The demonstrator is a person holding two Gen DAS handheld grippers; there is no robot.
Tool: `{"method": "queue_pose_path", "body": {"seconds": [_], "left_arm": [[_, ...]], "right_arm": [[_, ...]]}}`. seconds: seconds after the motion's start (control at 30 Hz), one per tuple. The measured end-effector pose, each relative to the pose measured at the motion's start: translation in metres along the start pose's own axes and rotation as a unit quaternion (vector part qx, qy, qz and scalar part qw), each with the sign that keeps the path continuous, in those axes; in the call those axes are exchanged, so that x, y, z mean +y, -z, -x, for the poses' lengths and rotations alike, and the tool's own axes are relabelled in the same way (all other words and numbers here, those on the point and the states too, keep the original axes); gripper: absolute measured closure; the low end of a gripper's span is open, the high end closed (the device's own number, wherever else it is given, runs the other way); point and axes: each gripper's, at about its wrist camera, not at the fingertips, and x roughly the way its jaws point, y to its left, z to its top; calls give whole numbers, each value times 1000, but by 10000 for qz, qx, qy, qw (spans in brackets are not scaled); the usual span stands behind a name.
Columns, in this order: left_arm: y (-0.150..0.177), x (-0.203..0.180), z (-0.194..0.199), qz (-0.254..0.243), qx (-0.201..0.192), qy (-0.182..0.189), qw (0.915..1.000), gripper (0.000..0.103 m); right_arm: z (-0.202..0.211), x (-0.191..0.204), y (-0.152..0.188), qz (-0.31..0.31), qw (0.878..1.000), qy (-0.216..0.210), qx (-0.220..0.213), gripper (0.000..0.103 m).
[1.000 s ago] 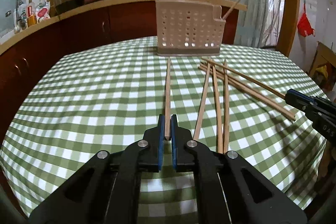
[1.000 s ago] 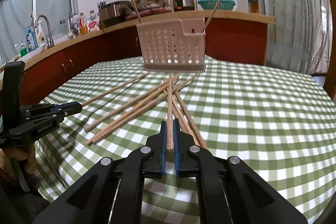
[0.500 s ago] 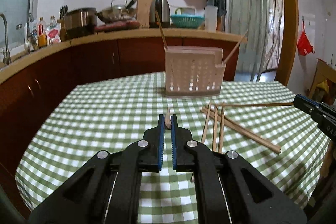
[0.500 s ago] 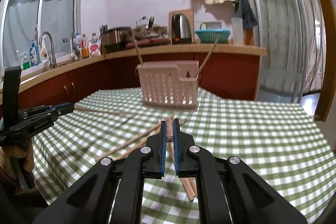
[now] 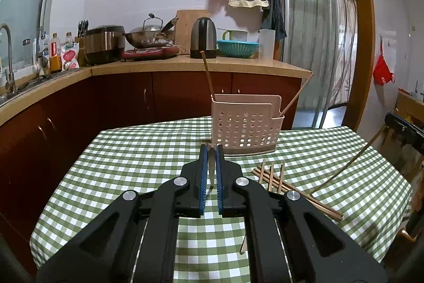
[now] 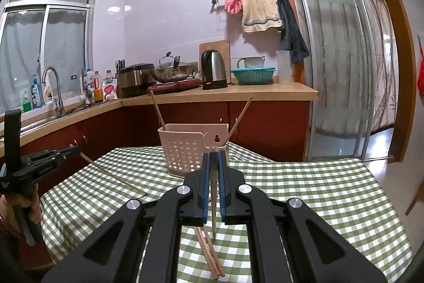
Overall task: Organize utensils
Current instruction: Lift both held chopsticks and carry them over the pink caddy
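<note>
A pink perforated utensil basket (image 5: 246, 124) stands at the far side of the checked table and holds two chopsticks; it also shows in the right wrist view (image 6: 189, 149). My left gripper (image 5: 211, 150) is shut on a chopstick (image 5: 211, 171) that hangs down between the pads. My right gripper (image 6: 214, 158) is shut on another chopstick (image 6: 213, 206), lifted above the table. In the left wrist view that chopstick (image 5: 344, 169) slants down from the right gripper at the right edge. Several loose chopsticks (image 5: 275, 181) lie on the cloth; they also show in the right wrist view (image 6: 209, 253).
The green checked tablecloth (image 5: 132, 163) covers the table. Behind it runs a kitchen counter (image 5: 159, 63) with a kettle (image 5: 203, 38), a wok and a rice cooker. A sliding glass door (image 6: 341, 71) is at the right.
Both grippers have lifted their chopsticks off the table and tilted up. The chopsticks now hang with their far ends low near the cloth.
</note>
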Motion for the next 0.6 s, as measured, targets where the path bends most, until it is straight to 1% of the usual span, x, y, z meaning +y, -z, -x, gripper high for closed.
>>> {"method": "queue_pose_path", "body": {"seconds": [0.13, 0.6], "left_arm": [[-7, 6, -4, 47, 115, 73, 9999, 96], [-35, 9, -31, -60, 77, 171, 9998, 96]], "right_arm": [[-9, -4, -5, 13, 10000, 32, 61, 96], [-47, -7, -20, 22, 10000, -63, 49, 96]]}}
